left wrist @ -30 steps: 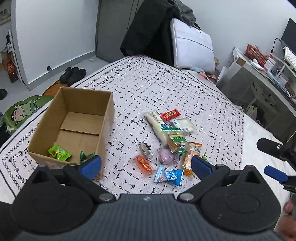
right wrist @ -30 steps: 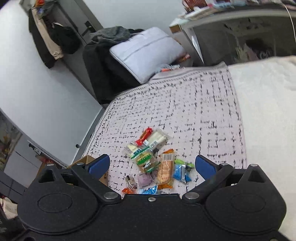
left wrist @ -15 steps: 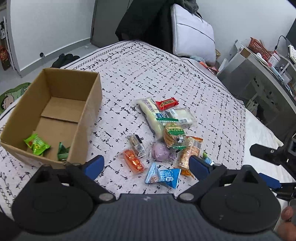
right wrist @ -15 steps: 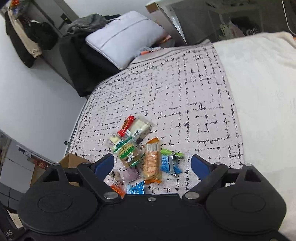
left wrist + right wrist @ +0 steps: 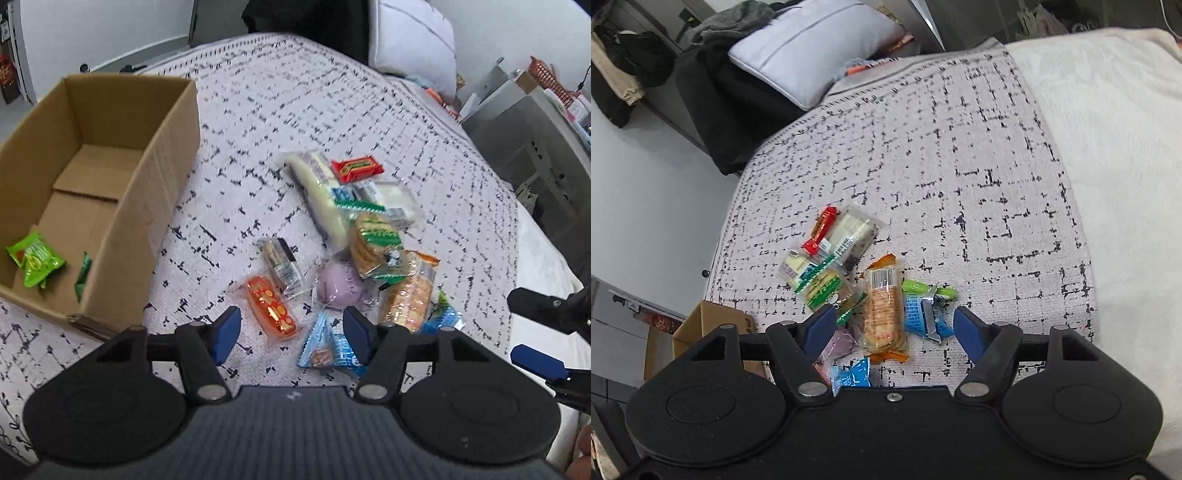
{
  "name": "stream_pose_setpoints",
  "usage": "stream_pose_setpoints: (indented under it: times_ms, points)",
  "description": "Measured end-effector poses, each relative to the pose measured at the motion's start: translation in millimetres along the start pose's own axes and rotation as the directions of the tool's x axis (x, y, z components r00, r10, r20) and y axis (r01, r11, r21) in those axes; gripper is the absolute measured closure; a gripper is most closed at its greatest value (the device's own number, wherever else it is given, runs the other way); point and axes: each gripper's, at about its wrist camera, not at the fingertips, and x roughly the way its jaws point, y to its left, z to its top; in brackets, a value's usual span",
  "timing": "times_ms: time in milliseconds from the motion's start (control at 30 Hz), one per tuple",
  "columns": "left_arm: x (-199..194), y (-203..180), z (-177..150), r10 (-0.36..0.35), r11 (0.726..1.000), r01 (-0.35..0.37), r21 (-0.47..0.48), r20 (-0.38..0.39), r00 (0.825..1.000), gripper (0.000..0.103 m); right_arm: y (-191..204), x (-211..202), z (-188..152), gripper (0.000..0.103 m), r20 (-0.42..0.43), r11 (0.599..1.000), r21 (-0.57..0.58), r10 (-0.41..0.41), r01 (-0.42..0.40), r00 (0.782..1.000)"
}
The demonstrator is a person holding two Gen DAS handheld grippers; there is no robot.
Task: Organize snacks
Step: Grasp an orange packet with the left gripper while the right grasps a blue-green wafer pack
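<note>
A heap of wrapped snacks lies on the patterned bedspread [image 5: 280, 122]. My left gripper [image 5: 291, 334] is open just above an orange-red packet [image 5: 271, 310], with a light blue packet [image 5: 328, 350] by its right finger. A purple bun [image 5: 338, 286] and a red bar [image 5: 355, 168] lie farther off. The cardboard box [image 5: 122, 206] at the left holds green packets [image 5: 35, 258]. My right gripper [image 5: 895, 328] is open over an orange cracker pack [image 5: 884, 314] and a blue packet [image 5: 921, 319]. It also shows at the left wrist view's right edge [image 5: 539, 332].
A grey pillow [image 5: 812, 48] and dark clothes [image 5: 731, 99] rest at the head of the bed. A white blanket [image 5: 1115, 147] covers the right side. A desk with shelves [image 5: 535, 122] stands beyond the bed. The box's corner [image 5: 713, 325] shows at lower left in the right wrist view.
Both grippers have come down and forward toward the snack heap, which now looks larger. Their fingers have drawn closer together but remain apart. No snack has moved.
</note>
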Motion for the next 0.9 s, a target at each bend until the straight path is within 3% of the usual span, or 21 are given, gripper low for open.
stream_pose_setpoints:
  times_ms: [333, 633, 733, 833, 900]
  points:
    - [34, 7, 1, 0.018, 0.999, -0.02, -0.032, -0.053, 0.998, 0.048, -5, 31, 6, 0.042, -0.054, 0.997, 0.052, -0.063, 0.065, 0.997]
    - [46, 8, 1, 0.041, 0.998, -0.043, -0.037, -0.059, 0.997, 0.071, -3, 57, 5, 0.043, -0.074, 0.989, 0.029, -0.142, 0.144, 0.987]
    - [46, 8, -1, 0.043, 0.999, -0.044, -0.011, -0.054, 0.998, 0.074, -3, 67, 4, 0.048, -0.083, 0.985, 0.02, -0.171, 0.173, 0.982]
    - [44, 7, 0, 0.045, 0.999, -0.046, -0.014, -0.063, 0.997, 0.078, -8, 75, 4, 0.062, -0.091, 0.982, 0.039, -0.18, 0.184, 0.979]
    - [38, 6, 2, 0.036, 0.999, -0.037, -0.015, -0.061, 0.998, 0.082, -12, 76, 3, 0.063, -0.09, 0.983, 0.058, -0.167, 0.173, 0.982]
